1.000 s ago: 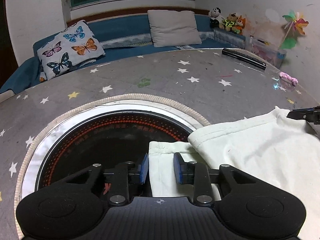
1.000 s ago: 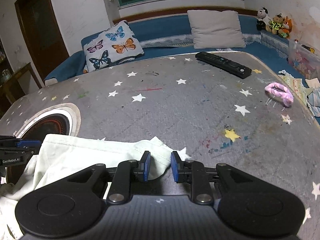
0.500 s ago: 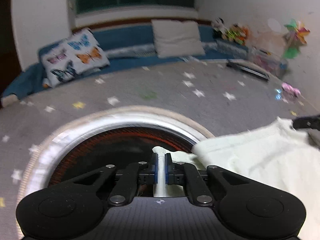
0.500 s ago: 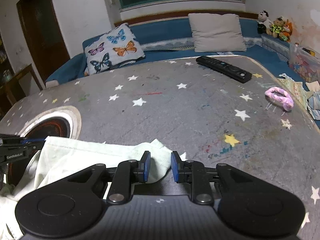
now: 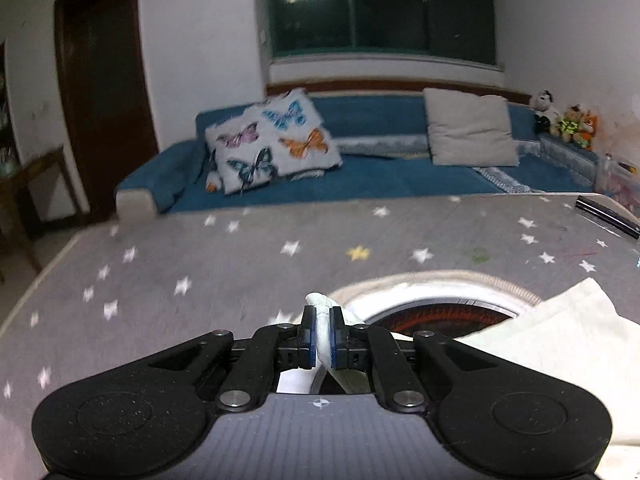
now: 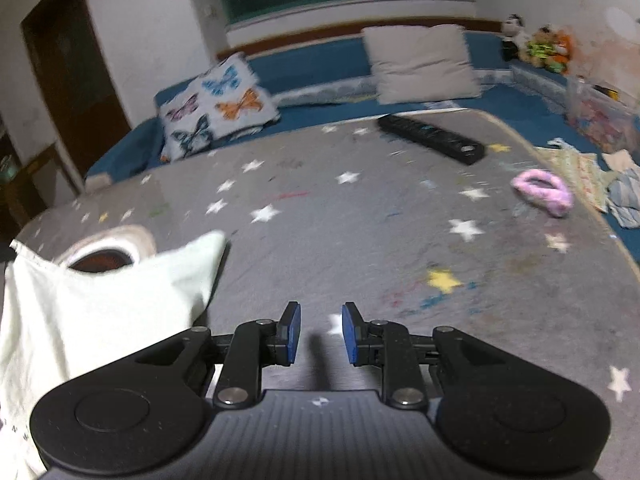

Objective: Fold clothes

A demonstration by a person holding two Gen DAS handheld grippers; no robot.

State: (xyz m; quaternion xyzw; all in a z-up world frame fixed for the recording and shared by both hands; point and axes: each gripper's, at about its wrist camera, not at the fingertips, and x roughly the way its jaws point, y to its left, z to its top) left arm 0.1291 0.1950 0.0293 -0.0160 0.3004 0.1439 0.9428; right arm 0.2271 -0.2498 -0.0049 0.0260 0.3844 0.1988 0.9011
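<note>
Left wrist: left gripper (image 5: 323, 334) jaws clamp pale garment (image 5: 560, 344); right gripper (image 6: 320, 332) jaws apart, empty.

Star-print table cover (image 6: 320, 232): black remote (image 6: 432, 139) at far edge, pink hair tie (image 6: 542, 192) right, butterfly cushion (image 6: 216, 106) beyond.

blue sofa (image 5: 360, 176) under a dark window (image 5: 380, 8), brown door (image 5: 104, 92) left.

Pale cream garment (image 5: 560, 344): soft cloth with a stitched hem, rumpled. One edge is bunched into a narrow fold and raised off the grey star-printed tabletop; the remainder drapes right, partly covering the round dark inset. One corner (image 6: 208, 242) points up.
</note>
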